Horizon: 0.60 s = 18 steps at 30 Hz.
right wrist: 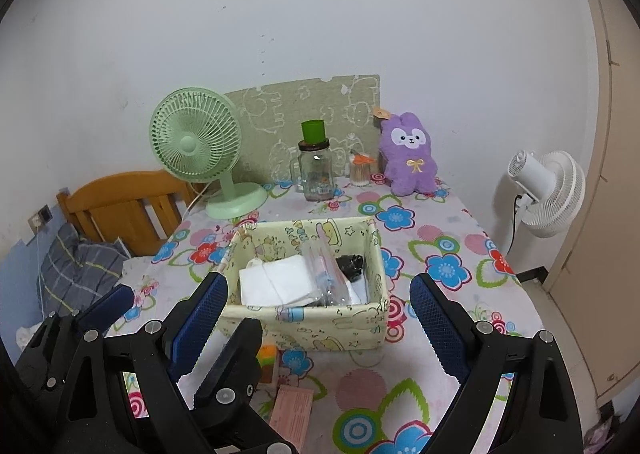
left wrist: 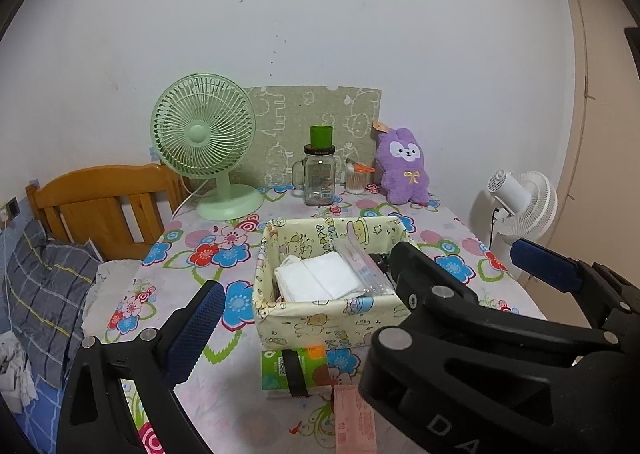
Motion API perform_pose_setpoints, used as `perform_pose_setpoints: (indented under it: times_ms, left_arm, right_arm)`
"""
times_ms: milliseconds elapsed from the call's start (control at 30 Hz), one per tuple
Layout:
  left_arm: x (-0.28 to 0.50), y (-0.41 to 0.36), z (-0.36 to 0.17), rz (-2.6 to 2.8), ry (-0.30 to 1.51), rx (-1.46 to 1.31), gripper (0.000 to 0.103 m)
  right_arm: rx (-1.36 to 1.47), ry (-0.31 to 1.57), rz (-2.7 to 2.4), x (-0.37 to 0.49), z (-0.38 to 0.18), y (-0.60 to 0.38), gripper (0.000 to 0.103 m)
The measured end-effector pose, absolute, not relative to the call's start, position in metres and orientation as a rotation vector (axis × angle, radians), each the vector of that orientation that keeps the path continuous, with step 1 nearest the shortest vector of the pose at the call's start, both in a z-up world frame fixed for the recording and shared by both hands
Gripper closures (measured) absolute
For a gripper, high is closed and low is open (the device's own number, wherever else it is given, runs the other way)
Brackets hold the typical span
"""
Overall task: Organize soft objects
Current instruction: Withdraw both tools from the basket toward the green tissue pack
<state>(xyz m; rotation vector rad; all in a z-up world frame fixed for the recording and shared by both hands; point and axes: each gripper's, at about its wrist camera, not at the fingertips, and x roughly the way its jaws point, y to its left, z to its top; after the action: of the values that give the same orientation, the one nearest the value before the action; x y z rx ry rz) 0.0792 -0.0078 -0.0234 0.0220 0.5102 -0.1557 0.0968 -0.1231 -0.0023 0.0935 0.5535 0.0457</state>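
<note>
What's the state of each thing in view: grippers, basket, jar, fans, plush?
left gripper: open, empty
right gripper: open, empty
fabric basket: upright, holds folded white cloth
glass jar: upright, lidded
green fan: upright
purple plush: upright on table
tissue pack: flat, outside basket

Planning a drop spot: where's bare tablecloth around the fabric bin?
Free: right of the fabric bin toward the table edge, and between bin and green fan. Crowded: back row by the jar and purple plush; front-left by the tissue pack.
</note>
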Motion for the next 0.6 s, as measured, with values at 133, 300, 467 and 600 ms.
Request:
perform_pose_setpoints:
  times_ms: [133, 300, 467, 600]
  left_arm:
    - [0.074, -0.005, -0.03, -0.156, 0.517, 0.026, 0.003]
    - [0.073, -0.003, -0.04, -0.145, 0.531, 0.068, 0.003]
    - [0.073, 0.0, -0.052, -0.146, 0.557, 0.074, 0.003]
    - [0.075, 0.003, -0.062, -0.157, 0.572, 0.077, 0.004]
  right_arm:
    - [0.084, 0.553, 0.046, 0.091, -0.008, -0.118, 0.009]
    - [0.094, 0.57, 0.043, 0.09, -0.021, -0.115, 0.009]
    - [0.102, 0.592, 0.048, 0.09, -0.035, -0.113, 0.009]
    - [0.1, 0.604, 0.056, 0.091, -0.044, -0.109, 0.009]
